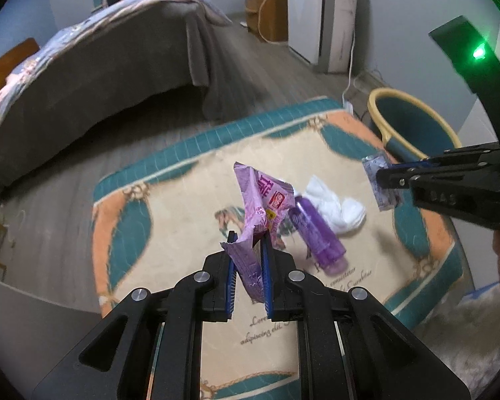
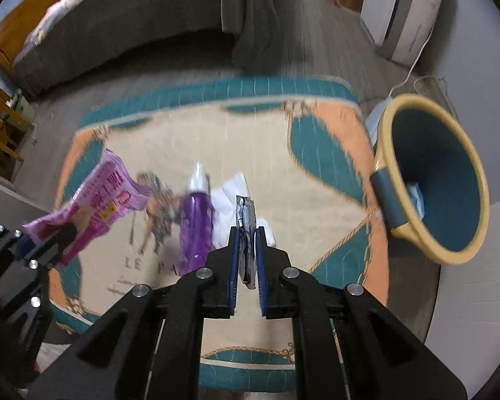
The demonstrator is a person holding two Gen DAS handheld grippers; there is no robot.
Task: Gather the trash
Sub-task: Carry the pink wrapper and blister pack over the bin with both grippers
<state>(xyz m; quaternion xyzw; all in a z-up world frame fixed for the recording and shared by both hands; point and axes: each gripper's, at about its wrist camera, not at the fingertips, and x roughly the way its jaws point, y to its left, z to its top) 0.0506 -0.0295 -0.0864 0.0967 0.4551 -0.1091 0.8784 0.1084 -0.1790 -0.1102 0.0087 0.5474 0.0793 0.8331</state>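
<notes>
My left gripper [image 1: 248, 238] is shut on a crumpled purple snack wrapper [image 1: 261, 200], lifted off the rug; the same wrapper [image 2: 96, 196] shows at the left of the right wrist view. My right gripper [image 2: 246, 233] is shut on a small silvery-grey wrapper [image 2: 245, 213], seen from the side as the small wrapper [image 1: 378, 180] at the right gripper [image 1: 383, 176]. A purple bottle [image 1: 316, 230] lies on the rug beside a crumpled white tissue [image 1: 336, 206]. The bottle [image 2: 195, 223] and tissue [image 2: 228, 193] lie below my right fingers.
A patterned teal, orange and cream rug [image 1: 170, 220] covers the grey wood floor. A teal bin with a yellow rim [image 2: 436, 180] stands off the rug's right edge, something pale inside. A grey-skirted bed [image 1: 110, 53] is behind, a white appliance [image 1: 320, 16] with cables by the wall.
</notes>
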